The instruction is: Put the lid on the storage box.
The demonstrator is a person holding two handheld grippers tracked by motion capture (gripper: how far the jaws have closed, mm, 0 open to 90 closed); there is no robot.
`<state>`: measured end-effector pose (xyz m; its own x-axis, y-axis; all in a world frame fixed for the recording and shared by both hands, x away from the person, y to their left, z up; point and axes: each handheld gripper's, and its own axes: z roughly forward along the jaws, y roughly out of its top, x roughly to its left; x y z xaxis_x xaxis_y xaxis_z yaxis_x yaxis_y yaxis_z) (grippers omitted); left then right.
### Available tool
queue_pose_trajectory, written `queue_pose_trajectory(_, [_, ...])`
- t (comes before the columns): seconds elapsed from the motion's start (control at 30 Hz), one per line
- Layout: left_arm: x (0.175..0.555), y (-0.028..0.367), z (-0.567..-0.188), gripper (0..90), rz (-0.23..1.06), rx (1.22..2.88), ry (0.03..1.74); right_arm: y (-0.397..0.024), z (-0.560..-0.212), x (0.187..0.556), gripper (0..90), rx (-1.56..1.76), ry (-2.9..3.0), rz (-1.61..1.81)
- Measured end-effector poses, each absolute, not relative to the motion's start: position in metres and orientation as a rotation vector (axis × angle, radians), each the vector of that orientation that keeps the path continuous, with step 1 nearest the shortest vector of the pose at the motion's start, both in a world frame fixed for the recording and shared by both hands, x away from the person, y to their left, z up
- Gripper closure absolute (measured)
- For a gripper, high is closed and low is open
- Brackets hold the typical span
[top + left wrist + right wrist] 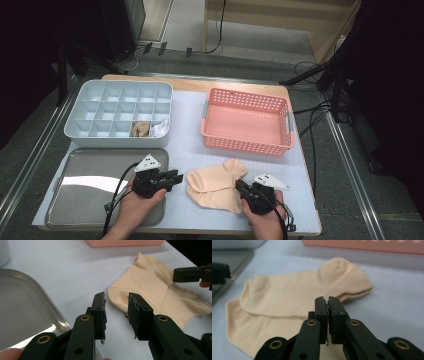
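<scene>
The socks [216,185] lie flat on the counter [185,150] between both grippers; the right gripper [328,305], fingers closed and empty, may slide over the thin fabric, while the left gripper [116,312] waits part open, holding nothing.

Matt ribbed cloth socks [216,185]; glossy metal tray [80,200]; perforated plastic basket [247,142]

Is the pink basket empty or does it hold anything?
Empty. The high view shows the pink basket with a bare floor; the peach socks lie on the table in front of it.
</scene>
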<state>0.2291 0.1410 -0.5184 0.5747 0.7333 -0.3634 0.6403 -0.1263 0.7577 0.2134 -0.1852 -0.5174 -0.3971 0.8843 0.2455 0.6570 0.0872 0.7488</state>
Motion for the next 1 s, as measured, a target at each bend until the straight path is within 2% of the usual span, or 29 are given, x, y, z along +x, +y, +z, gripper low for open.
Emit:
queue_pose_trajectory(0.23, [0.227,0.134,-0.518,67.3,0.13,1.847,1.085,-0.185,-0.498,0.227,88.0,1.551,1.992,1.439])
queue_pose_trajectory(0.67, [0.224,0.118,-0.52,67.0,0.132,1.947,0.954,-0.172,-0.496,0.266,87.8,1.56,1.924,1.422])
queue_pose_trajectory(0.9, [0.229,0.092,-0.518,54.8,0.148,2.046,0.911,-0.172,-0.498,0.266,87.7,1.555,1.946,1.396])
queue_pose_trajectory(1.0, [0.231,0.087,-0.522,60.9,0.188,2.098,0.949,-0.175,-0.499,0.266,87.7,1.55,1.951,1.385])
